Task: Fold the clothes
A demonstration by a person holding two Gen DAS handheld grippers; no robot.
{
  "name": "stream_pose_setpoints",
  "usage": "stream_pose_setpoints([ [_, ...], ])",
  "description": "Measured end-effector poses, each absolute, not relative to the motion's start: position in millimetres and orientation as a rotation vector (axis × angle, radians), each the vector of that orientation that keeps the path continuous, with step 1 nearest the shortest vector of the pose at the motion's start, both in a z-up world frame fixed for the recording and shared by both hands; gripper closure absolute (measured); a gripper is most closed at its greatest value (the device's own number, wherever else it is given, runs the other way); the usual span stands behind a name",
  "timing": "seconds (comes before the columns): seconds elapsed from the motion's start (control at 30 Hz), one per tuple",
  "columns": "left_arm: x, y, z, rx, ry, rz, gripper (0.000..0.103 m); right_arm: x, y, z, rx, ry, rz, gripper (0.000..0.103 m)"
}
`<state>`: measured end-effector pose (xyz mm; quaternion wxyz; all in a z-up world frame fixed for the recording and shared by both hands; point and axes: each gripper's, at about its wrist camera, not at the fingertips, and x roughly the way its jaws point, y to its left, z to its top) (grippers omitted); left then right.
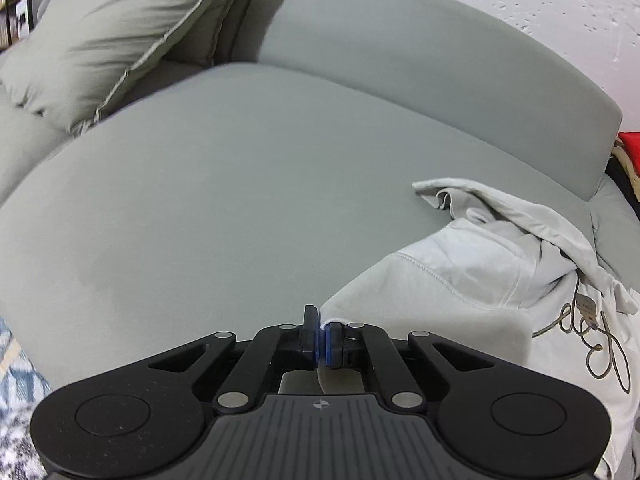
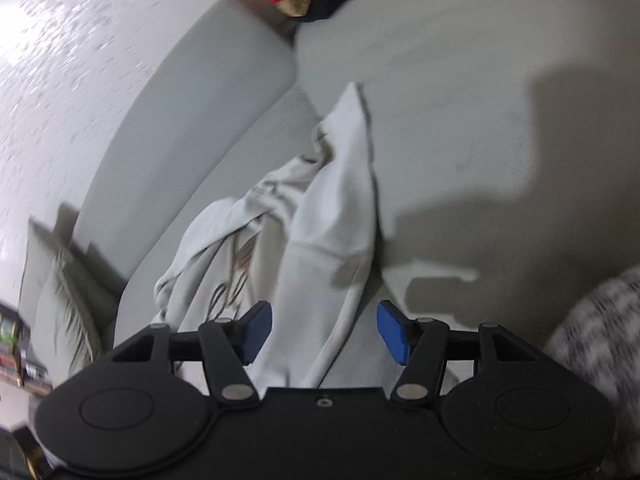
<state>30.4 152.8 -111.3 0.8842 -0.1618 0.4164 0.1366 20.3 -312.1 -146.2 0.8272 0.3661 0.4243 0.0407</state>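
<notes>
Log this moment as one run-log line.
stage: grasping | left gripper: shut on edge of white garment | right gripper: open over garment | surface: grey sofa

Garment (image 1: 480,280) crumpled on sofa seat (image 1: 240,200), before backrest (image 1: 400,60); pillow (image 1: 112,40) far left.

free: bare sofa seat (image 1: 224,208) left of garment (image 1: 460,280); obstacles: pillow (image 1: 112,40) far-left; backrest (image 1: 420,80) behind
</notes>
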Motion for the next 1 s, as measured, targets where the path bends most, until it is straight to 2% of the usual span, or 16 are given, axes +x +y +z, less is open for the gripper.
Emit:
stream_pose_setpoints([
  [0.1, 29.6, 160.5, -118.7, -0.408, 0.895, 0.261, 0.099, 35.4, -317.2, -165.0, 0.820, 0.929, 0.049, 0.046],
  [0.13, 29.1, 161.7, -118.8, -0.418, 0.898, 0.251, 0.099, 40.5, -318.5, -172.9, 0.836, 0.938, 0.045, 0.049],
  [0.33, 31.6, 160.3, -119.5, -0.412, 0.898, 0.230, 0.097, 47.1, -327.0, -196.0, 0.943, 0.826, 0.053, 0.051],
  [0.37, 31.7, 160.3, -119.1, -0.411, 0.898, 0.231, 0.096, 46.3, -327.9, -197.0, 0.963, 0.812, 0.062, 0.054],
  [0.4, 31.7, 160.6, -118.5, -0.411, 0.897, 0.231, 0.096, 45.5, -328.3, -197.6, 0.980, 0.813, 0.082, 0.065],
  [0.43, 31.3, 161.0, -117.7, -0.412, 0.896, 0.231, 0.096, 44.7, -328.7, -198.2, 0.996, 0.813, 0.103, 0.072],
  [0.5, 31.1, 161.3, -117.5, -0.414, 0.896, 0.230, 0.096, 43.0, -329.5, -199.3, 1.028, 0.815, 0.143, 0.075],
  [0.6, 31.3, 161.0, -118.0, -0.417, 0.896, 0.229, 0.095, 35.5, -328.1, -194.9, 1.030, 0.807, 0.140, 0.098],
  [0.83, 25.9, 157.9, -113.3, -0.412, 0.909, 0.225, 0.098, 14.6, -333.0, -153.8, 0.896, 0.712, 0.034, 0.100],
  [1.0, 16.5, 165.6, -112.8, -0.477, 0.925, 0.189, 0.097, 12.7, -333.6, -154.3, 0.919, 0.818, 0.032, 0.100],
])
